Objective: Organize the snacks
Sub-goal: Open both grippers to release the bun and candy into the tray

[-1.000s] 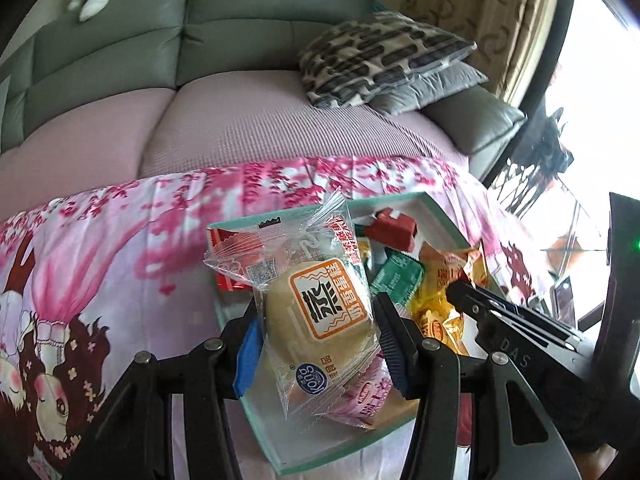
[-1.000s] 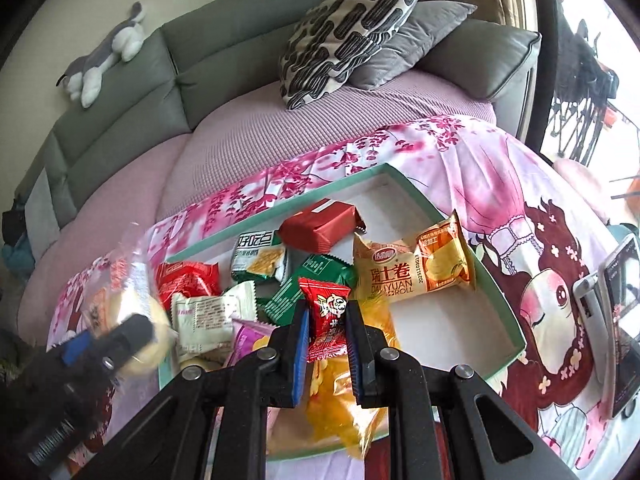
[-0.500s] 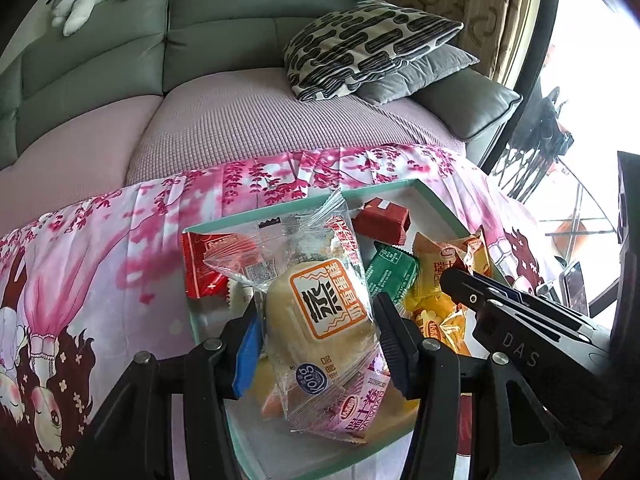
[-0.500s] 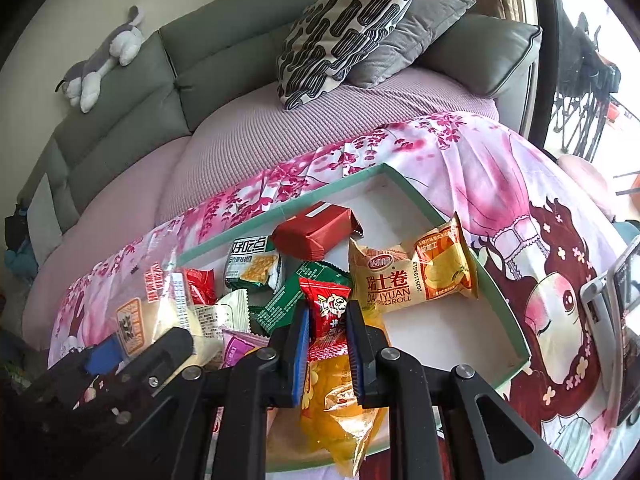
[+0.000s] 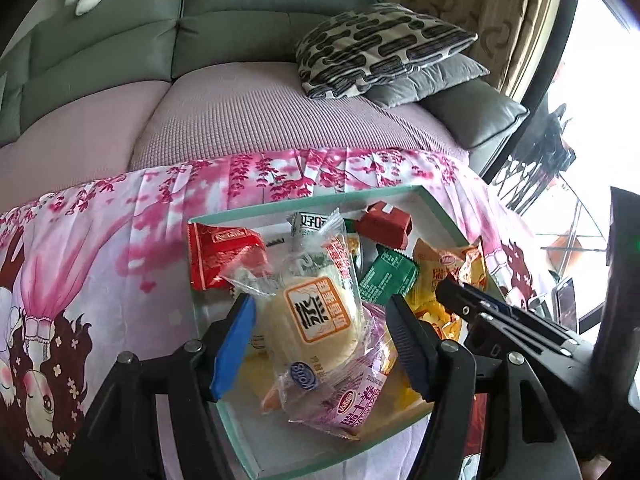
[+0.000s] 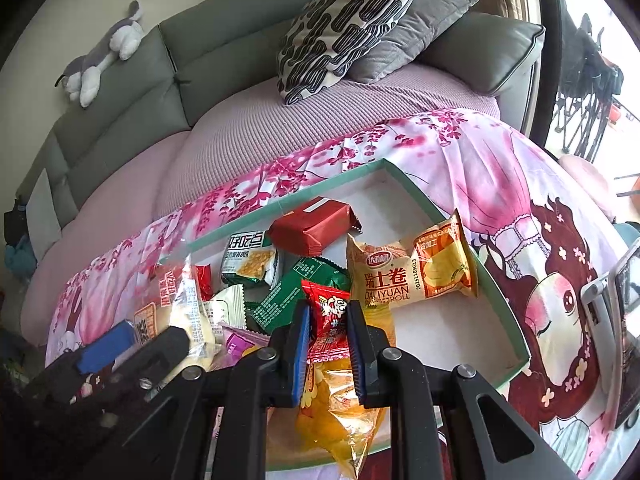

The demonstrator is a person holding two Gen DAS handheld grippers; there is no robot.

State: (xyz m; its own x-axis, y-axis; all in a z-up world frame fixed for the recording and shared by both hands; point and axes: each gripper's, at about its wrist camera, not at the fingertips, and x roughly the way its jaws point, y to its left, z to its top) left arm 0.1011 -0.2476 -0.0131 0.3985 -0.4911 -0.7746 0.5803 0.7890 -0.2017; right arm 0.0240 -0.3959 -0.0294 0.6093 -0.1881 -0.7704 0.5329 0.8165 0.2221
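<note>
A teal-rimmed white tray (image 5: 436,208) on a pink cloth holds several snack packets. My left gripper (image 5: 324,340) stands open over its near left part. A clear-wrapped bun (image 5: 316,316) lies between its fingers, which stand apart from it. The bun also shows in the right wrist view (image 6: 188,312). My right gripper (image 6: 329,344) is shut on a small red packet (image 6: 330,320), just above the tray (image 6: 416,196) and a yellow bag (image 6: 340,412). The right gripper also shows in the left wrist view (image 5: 452,292) at right.
In the tray lie a red wrapped block (image 6: 312,228), a green packet (image 6: 296,292), a Swiss roll pack (image 6: 408,276) and a biscuit pack (image 6: 248,256). A grey sofa (image 6: 248,128) with patterned cushions (image 6: 344,28) stands behind. A phone (image 6: 628,320) is at right.
My left gripper has moved down and right over the tray and its jaws have widened off the bun. The right gripper holds steady with the red packet.
</note>
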